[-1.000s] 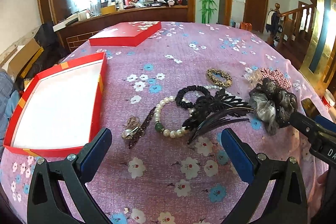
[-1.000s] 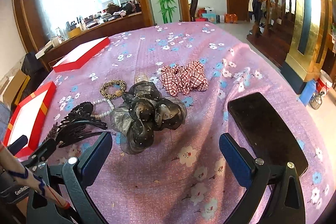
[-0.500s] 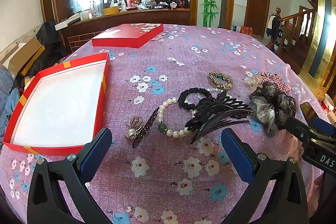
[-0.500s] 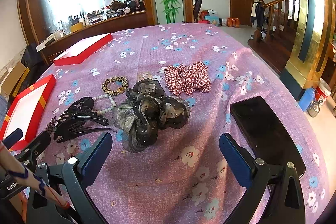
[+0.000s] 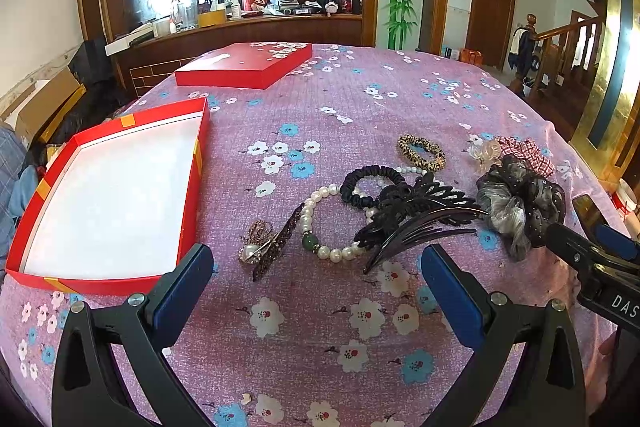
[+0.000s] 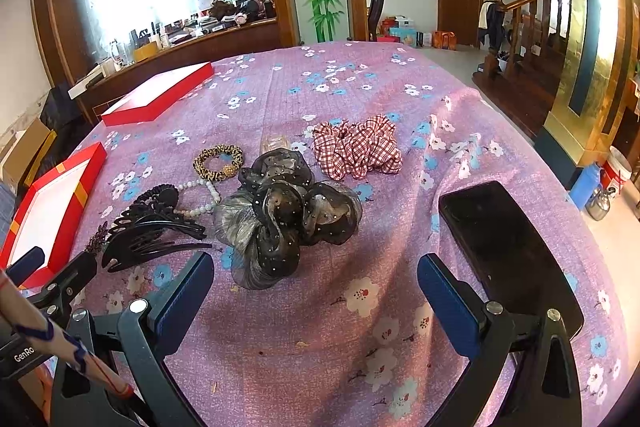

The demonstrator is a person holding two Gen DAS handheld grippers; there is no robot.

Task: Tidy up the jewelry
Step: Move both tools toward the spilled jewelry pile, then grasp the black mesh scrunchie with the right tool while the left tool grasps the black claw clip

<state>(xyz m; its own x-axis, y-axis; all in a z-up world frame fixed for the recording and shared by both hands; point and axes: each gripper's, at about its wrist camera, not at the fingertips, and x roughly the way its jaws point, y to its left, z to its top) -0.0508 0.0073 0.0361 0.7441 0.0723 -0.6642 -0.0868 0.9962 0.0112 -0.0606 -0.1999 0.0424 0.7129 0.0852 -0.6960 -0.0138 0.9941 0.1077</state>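
Observation:
An open red box [image 5: 108,195] with a white inside lies at the left, empty. Beside it on the purple floral cloth lie a brooch clip [image 5: 264,247], a pearl bracelet [image 5: 320,223], a black hair tie [image 5: 372,183], a black claw clip [image 5: 416,215], a leopard hair tie [image 5: 420,151], a black gauze scrunchie [image 6: 280,215] and a red checked scrunchie [image 6: 356,147]. My left gripper [image 5: 316,291] is open and empty, just short of the bracelet. My right gripper [image 6: 316,299] is open and empty, just short of the gauze scrunchie.
The red box lid [image 5: 244,65] lies at the far side of the table. A black phone [image 6: 504,243] lies by my right gripper's right finger. The right gripper's tip shows in the left wrist view [image 5: 592,259]. The table edge falls away on the right.
Both grippers have pulled back and risen slightly, so the items look a little farther off. Nothing on the table has moved.

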